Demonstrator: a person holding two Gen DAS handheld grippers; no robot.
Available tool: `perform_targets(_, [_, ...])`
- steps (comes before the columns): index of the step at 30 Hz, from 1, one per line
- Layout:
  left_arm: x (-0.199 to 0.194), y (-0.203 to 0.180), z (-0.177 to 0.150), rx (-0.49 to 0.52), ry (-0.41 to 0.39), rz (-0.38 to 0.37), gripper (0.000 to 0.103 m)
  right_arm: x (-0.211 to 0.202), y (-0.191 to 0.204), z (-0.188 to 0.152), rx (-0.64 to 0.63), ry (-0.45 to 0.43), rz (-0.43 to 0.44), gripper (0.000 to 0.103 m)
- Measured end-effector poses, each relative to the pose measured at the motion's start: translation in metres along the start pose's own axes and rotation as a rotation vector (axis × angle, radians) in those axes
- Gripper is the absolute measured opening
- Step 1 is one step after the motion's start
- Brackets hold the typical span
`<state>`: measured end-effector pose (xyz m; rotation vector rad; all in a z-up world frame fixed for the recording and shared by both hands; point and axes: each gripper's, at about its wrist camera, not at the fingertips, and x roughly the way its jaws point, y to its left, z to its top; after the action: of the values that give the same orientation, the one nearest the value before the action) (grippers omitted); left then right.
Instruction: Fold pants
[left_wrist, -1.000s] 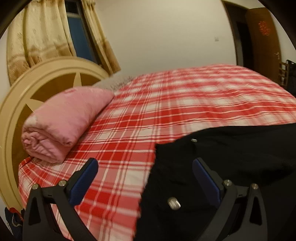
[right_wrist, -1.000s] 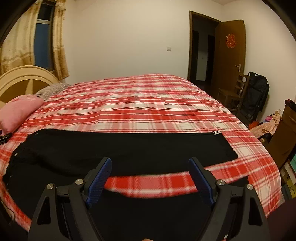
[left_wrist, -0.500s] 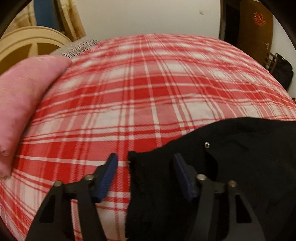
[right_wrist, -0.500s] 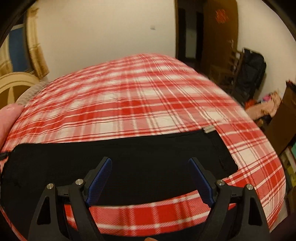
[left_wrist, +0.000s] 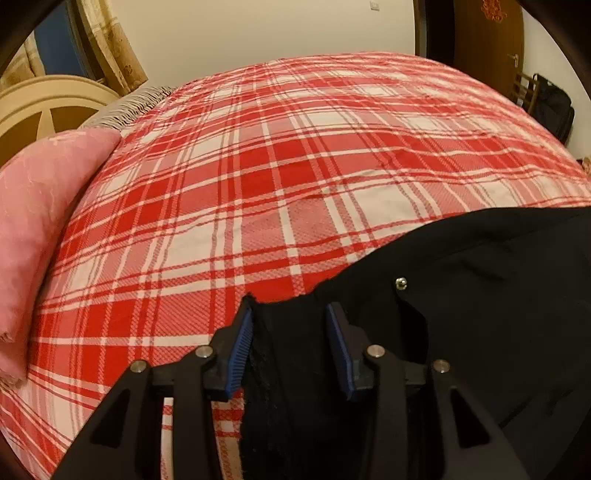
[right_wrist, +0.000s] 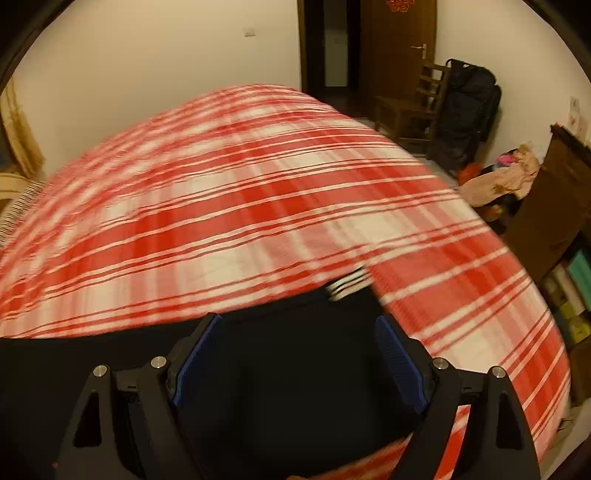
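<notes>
Black pants (left_wrist: 480, 295) lie flat across the near side of the red plaid bed (left_wrist: 295, 166). In the left wrist view the waistband corner, with a metal snap (left_wrist: 400, 283) beside it, stands between the blue pads of my left gripper (left_wrist: 290, 314). The jaws are narrowed to a small gap, with the left pad against the fabric edge. In the right wrist view my right gripper (right_wrist: 299, 328) is wide open low over the leg end of the pants (right_wrist: 288, 369), near a white-striped tag (right_wrist: 349, 282) at the hem. Nothing is clamped there.
A pink folded quilt (left_wrist: 40, 221) lies at the left by the cream headboard (left_wrist: 48, 107). Beyond the bed's right edge are a wooden chair (right_wrist: 413, 107), a black bag (right_wrist: 469, 110), a brown cabinet (right_wrist: 554, 206) and a pile of clothes (right_wrist: 498, 181).
Both grippers dropped closer to the pants. The left jaws narrowed steadily around the waistband corner. The right gripper swung right toward the leg hem, still wide open; its view is blurred.
</notes>
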<state>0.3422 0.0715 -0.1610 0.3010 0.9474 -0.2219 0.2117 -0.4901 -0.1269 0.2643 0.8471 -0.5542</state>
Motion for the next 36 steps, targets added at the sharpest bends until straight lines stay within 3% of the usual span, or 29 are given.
perform_targets(2, [0.0,-0.001,0.002,0.005,0.001,0.027,0.052,0.015,-0.01,0.009,-0.001,0.023,-0.041,0.085])
perform_targets(4, [0.001,-0.001,0.005,0.01,0.004,0.034,0.052,0.026,-0.019,0.015,-0.001,0.035,-0.062,0.085])
perform_targets(8, [0.004,-0.007,0.006,0.041,-0.009,0.034,0.048,0.056,-0.034,0.021,0.024,0.112,-0.006,0.084])
perform_targets(9, [0.005,-0.008,0.007,0.042,-0.008,0.032,0.047,0.063,-0.035,0.02,0.036,0.141,0.035,0.079])
perform_targets(10, [0.006,-0.008,0.008,0.035,-0.009,0.029,0.047,0.067,-0.034,0.018,0.036,0.158,0.059,0.068])
perform_targets(12, [0.008,-0.009,0.009,0.026,-0.003,0.031,0.045,0.065,-0.027,0.014,-0.012,0.135,0.038,0.056])
perform_targets(14, [0.009,-0.011,0.01,0.038,-0.004,0.037,0.038,0.063,-0.023,0.012,-0.023,0.126,0.067,0.033])
perform_targets(15, [0.008,-0.013,0.01,0.054,-0.01,0.048,0.036,0.062,-0.022,0.011,-0.027,0.123,0.071,0.03])
perform_targets(16, [0.007,-0.016,0.01,0.073,-0.016,0.058,0.031,0.06,-0.017,0.011,-0.043,0.118,0.067,0.023])
perform_targets(17, [0.006,-0.018,0.01,0.083,-0.026,0.066,0.015,0.057,-0.012,0.01,-0.061,0.113,0.058,0.016])
perform_targets(18, [0.001,-0.019,0.011,0.095,-0.042,0.089,0.014,0.052,-0.007,0.009,-0.081,0.104,0.045,0.014])
perform_targets(22, [-0.028,-0.008,0.016,0.033,-0.113,0.086,0.014,0.021,-0.002,0.013,-0.094,0.027,0.028,0.011])
perform_targets(27, [-0.093,0.008,0.006,-0.017,-0.241,-0.004,0.013,-0.046,-0.016,0.009,-0.094,-0.093,0.053,0.011])
perform_targets(30, [-0.141,0.006,-0.017,-0.011,-0.35,-0.036,0.011,-0.09,-0.032,-0.008,-0.076,-0.168,0.081,0.011])
perform_targets(32, [-0.164,0.006,-0.036,-0.028,-0.399,-0.047,0.001,-0.106,-0.041,-0.022,-0.067,-0.196,0.089,0.011])
perform_targets(36, [-0.192,0.017,-0.082,-0.105,-0.476,-0.11,0.001,-0.13,-0.066,-0.065,-0.039,-0.209,0.114,0.011])
